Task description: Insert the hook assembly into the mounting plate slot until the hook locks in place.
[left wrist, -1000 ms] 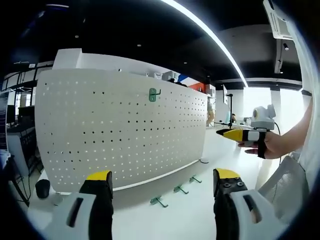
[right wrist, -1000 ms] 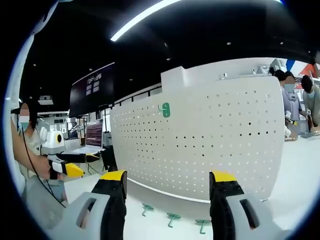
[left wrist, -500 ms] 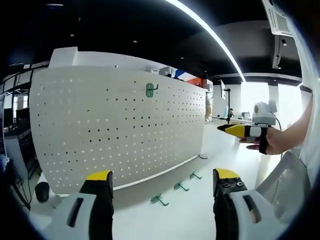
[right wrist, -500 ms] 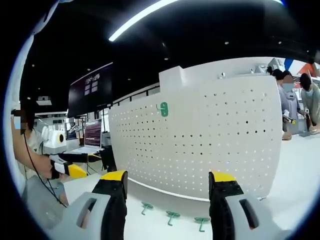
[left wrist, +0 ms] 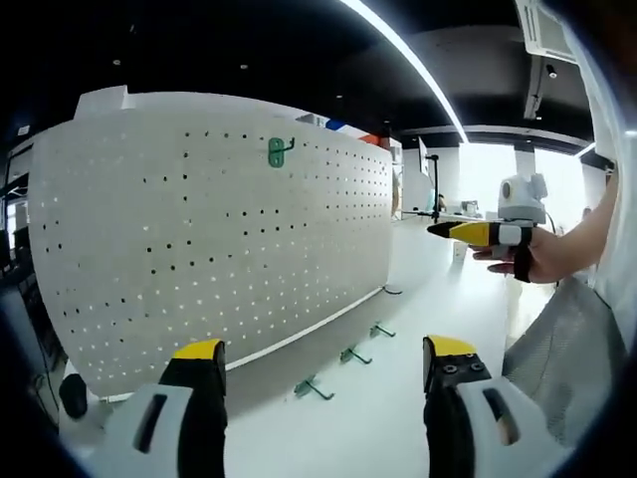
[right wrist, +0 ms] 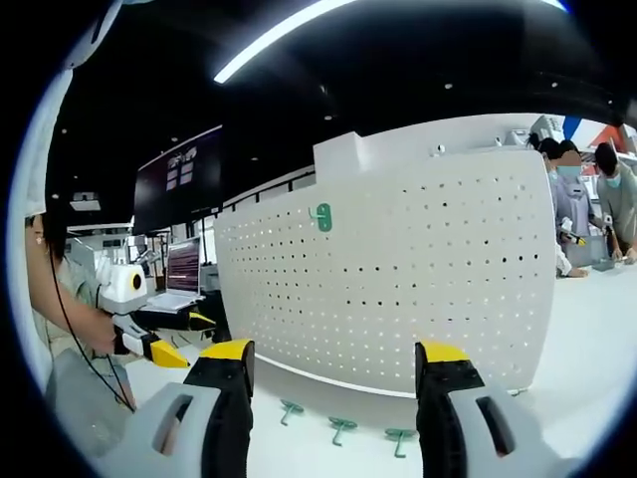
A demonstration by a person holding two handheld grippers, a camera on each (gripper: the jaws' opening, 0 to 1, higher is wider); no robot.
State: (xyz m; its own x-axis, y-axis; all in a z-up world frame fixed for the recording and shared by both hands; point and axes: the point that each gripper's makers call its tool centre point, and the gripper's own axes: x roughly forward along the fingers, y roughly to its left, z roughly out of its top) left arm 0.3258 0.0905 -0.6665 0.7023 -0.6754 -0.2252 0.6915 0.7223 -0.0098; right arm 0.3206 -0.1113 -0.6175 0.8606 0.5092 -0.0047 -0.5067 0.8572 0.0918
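Observation:
A white pegboard plate [left wrist: 209, 239] [right wrist: 398, 279] stands upright on the white table. One green hook [left wrist: 278, 150] [right wrist: 321, 216] hangs in its upper rows. Three more green hooks lie on the table at its foot: [left wrist: 312, 387], [left wrist: 351, 355], [left wrist: 381, 330] in the left gripper view, [right wrist: 291, 410], [right wrist: 341, 428], [right wrist: 399, 439] in the right gripper view. My left gripper [left wrist: 323, 363] is open, empty, short of the board. My right gripper [right wrist: 333, 363] is also open and empty; it appears in the left gripper view [left wrist: 468, 232], held in a hand.
The white table [left wrist: 378, 428] stretches in front of the board. A laptop [right wrist: 182, 279] and a dark wall screen [right wrist: 179, 177] stand to the left behind the board. People [right wrist: 587, 209] stand at the far right. The left gripper [right wrist: 149, 334] appears at the left, held in a hand.
The left view has swung toward the board, which now looms larger and sits further left. In the right gripper view the left gripper has moved nearer and rightward.

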